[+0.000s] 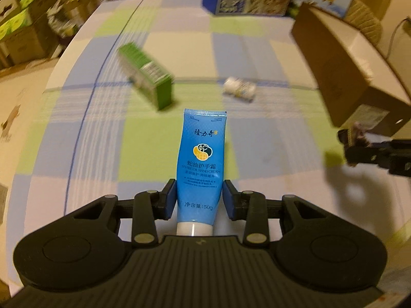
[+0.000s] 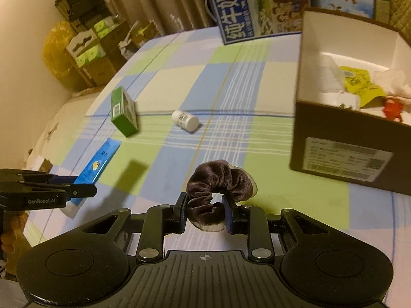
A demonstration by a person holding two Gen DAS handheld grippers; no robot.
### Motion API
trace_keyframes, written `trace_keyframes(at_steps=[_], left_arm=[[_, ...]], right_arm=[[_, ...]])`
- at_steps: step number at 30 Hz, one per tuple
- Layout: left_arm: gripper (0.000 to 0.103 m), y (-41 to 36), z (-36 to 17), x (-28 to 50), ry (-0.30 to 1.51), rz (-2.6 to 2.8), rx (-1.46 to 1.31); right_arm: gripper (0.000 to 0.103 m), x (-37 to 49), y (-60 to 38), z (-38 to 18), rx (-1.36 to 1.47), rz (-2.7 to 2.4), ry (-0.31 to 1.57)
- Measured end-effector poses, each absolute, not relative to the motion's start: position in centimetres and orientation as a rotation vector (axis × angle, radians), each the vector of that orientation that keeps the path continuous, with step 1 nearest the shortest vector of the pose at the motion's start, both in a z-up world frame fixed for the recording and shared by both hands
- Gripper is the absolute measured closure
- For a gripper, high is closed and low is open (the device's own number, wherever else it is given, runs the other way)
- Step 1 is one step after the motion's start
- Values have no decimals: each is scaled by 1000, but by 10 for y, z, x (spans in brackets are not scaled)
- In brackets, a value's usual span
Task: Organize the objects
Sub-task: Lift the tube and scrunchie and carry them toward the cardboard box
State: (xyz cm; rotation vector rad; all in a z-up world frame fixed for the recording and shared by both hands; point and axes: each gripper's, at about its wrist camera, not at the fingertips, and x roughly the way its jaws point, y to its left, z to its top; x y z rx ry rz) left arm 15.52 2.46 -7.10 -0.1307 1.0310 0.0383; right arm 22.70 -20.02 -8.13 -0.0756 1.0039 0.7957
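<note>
My left gripper (image 1: 199, 200) is shut on a blue hand cream tube (image 1: 201, 164), held above the checked cloth with its crimped end pointing forward. In the right wrist view the same tube (image 2: 96, 165) juts from the left gripper (image 2: 77, 192) at the lower left. My right gripper (image 2: 205, 214) is shut on a brown velvet scrunchie (image 2: 218, 179). A green carton (image 1: 146, 73) (image 2: 122, 113) and a white pill bottle (image 1: 239, 88) (image 2: 185, 120) lie on the cloth ahead. The open cardboard box (image 2: 346, 154) (image 1: 341, 77) stands at the right.
The box holds a yellow packet (image 2: 359, 84), white tissue and a small red item. A blue milk carton (image 2: 236, 7) stands at the table's far edge. Stacked boxes (image 2: 87, 48) sit on the floor to the left. A hand (image 2: 11, 233) holds the left gripper.
</note>
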Motion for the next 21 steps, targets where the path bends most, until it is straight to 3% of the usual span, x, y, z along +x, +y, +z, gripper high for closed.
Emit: trace_keyframes(at_steps=[21], left_arm=[[71,-111,1,244,875,-270,-77]], right_arm=[[78,279,-299,-9,77,657,814]])
